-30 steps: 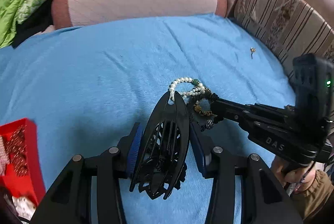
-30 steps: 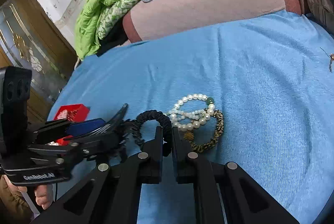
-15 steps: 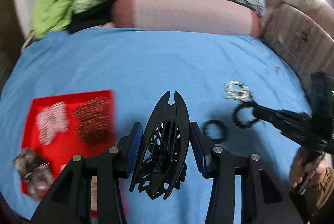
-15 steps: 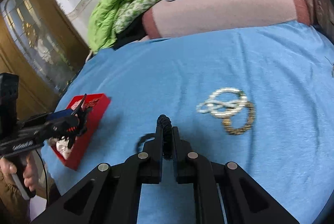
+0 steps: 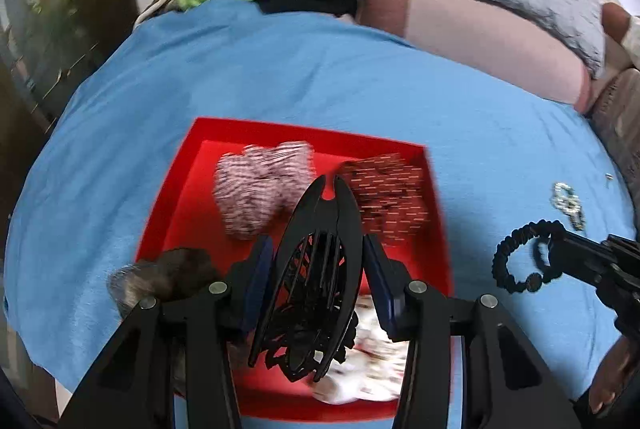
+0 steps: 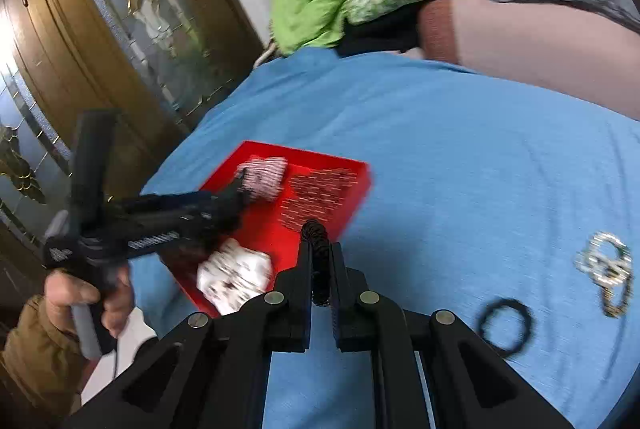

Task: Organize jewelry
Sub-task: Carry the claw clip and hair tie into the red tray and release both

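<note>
jewelry is split around the red tray on the blue bed sheet; the left tool is clamped on a black claw hair clip above the tray, over its patterned fabric pieces; the right tool, to the right of the tray, is pinched together on a black coiled bracelet; a black ring-shaped band lies on the sheet further right of the tray; beyond it, a pearl bracelet rests against a gold chain bracelet.
</note>
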{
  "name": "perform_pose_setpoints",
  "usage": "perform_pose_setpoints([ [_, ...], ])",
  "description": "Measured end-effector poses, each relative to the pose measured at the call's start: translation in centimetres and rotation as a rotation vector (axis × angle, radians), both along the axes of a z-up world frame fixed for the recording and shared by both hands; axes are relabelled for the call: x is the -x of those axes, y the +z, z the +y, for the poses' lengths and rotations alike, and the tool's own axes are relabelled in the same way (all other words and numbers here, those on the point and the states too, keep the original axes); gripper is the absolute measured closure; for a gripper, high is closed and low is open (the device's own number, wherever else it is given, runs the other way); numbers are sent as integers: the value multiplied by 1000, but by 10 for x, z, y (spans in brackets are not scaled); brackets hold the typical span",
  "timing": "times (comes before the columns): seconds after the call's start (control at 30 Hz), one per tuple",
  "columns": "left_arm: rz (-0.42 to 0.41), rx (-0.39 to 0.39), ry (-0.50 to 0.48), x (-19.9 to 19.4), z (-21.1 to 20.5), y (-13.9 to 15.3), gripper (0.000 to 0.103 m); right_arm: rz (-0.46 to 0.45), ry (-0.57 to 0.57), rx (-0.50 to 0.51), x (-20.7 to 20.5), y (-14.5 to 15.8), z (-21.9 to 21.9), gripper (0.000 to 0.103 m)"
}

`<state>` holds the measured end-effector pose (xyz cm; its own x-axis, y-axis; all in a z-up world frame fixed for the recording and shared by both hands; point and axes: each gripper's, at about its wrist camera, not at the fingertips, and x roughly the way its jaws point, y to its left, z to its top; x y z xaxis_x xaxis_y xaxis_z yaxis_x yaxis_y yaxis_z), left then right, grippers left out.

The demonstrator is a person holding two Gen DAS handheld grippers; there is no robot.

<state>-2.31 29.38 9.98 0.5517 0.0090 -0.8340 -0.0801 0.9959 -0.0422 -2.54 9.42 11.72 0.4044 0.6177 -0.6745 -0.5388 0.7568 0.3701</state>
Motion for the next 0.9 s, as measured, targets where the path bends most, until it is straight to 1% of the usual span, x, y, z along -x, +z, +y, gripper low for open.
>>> perform_pose_setpoints([
  [0.13,34,-7,33,-8,20,-18,58,37,33,22,-9,-15,37,94],
  [0.23,55,-14,45,-12,29,-29,58,66,43,56,-16,-33,61,94],
  [0.37,57,-16,44,-14,32,-37,58,93,46,104,-27,-51,79,94],
  [0.5,50,-11,40,-15,32,-40,58,107,47,131,-31,-63,86,94],
  [0.6,40,-3,41,-14,32,-39,58,105,44,140,-30,-66,86,92],
  [0.73,21,16,47,-8,33,-31,58,99,42,142,-27,-64,86,92],
  [0.77,18,17,49,-7,34,-28,58,95,40,141,-26,-63,87,87],
  [0.8,12,15,53,-6,34,-25,58,90,39,138,-26,-61,86,80],
  [0.83,2,9,55,-3,35,-19,57,85,38,135,-25,-59,86,76],
  [0.87,-5,5,56,-1,35,-15,56,77,35,132,-23,-57,85,69],
  [0.9,-12,2,56,1,35,-10,54,70,32,129,-22,-54,84,67],
])
